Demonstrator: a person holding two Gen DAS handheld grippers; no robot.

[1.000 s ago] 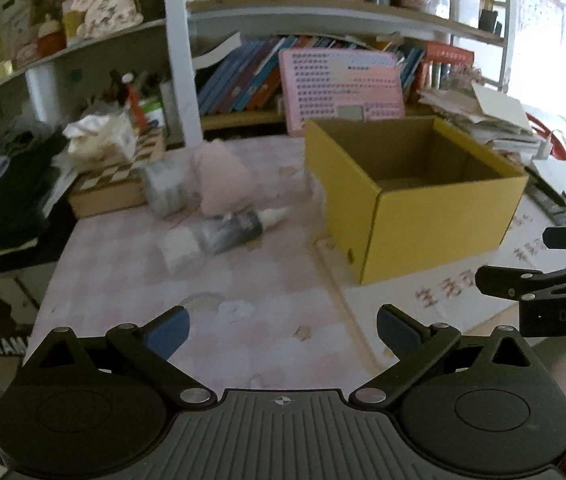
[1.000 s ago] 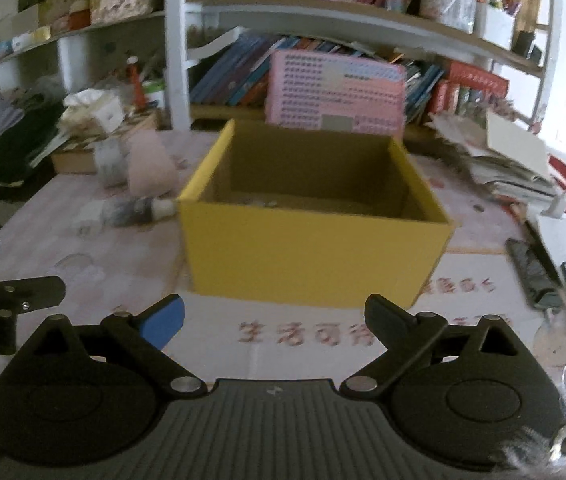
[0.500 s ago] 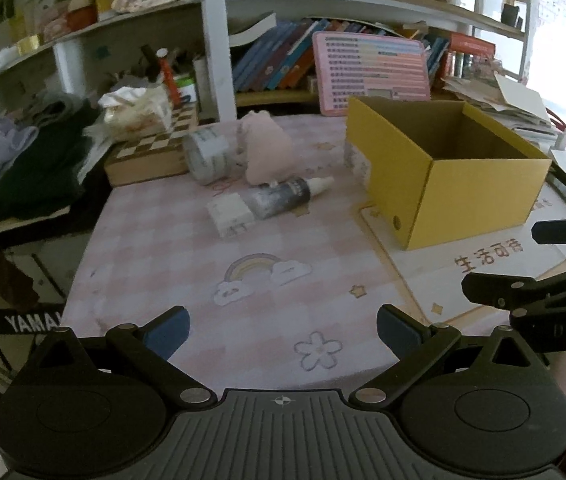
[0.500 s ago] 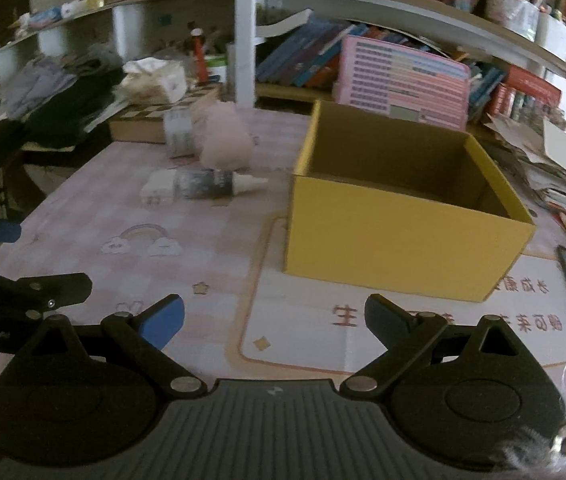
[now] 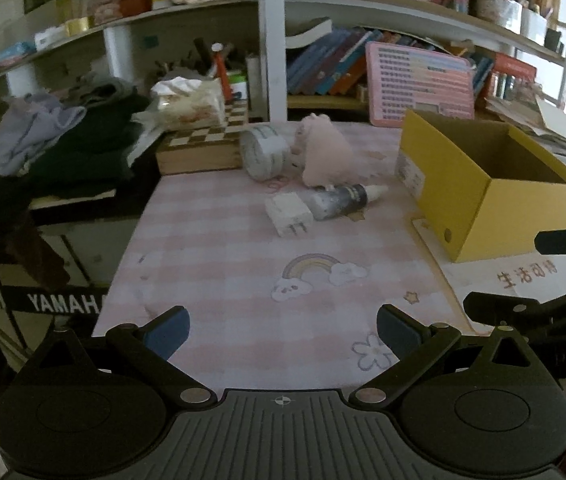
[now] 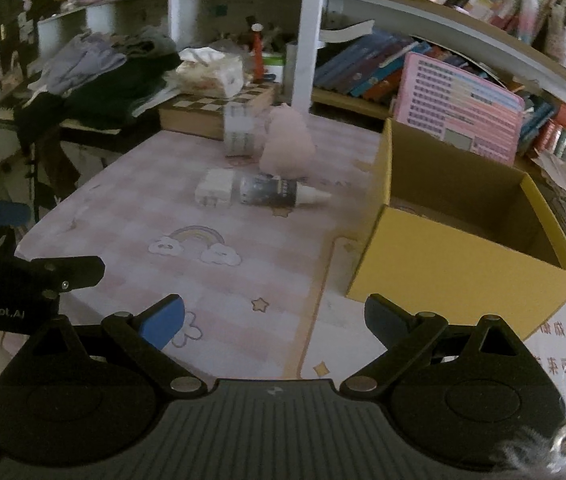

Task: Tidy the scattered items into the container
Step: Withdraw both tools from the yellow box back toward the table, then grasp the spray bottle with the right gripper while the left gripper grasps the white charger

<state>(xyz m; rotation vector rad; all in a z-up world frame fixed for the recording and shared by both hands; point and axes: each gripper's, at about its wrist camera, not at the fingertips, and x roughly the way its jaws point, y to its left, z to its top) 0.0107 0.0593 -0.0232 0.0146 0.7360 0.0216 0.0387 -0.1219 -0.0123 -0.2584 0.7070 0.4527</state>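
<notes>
Left wrist showed us both claws, left gripper [image 5: 283, 326] and right gripper [image 6: 274, 318], spread and empty, the bottle [image 5: 341, 200] at twelve o'clock beside the box [image 5: 483, 184]; we judged it light, slick, best pinched mid-body.

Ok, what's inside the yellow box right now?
The yellow box looks mostly bare inside: brown walls and a strip of floor show in the right wrist view. Its near wall hides the rest of the floor, so something small lying there cannot be ruled out.
</notes>
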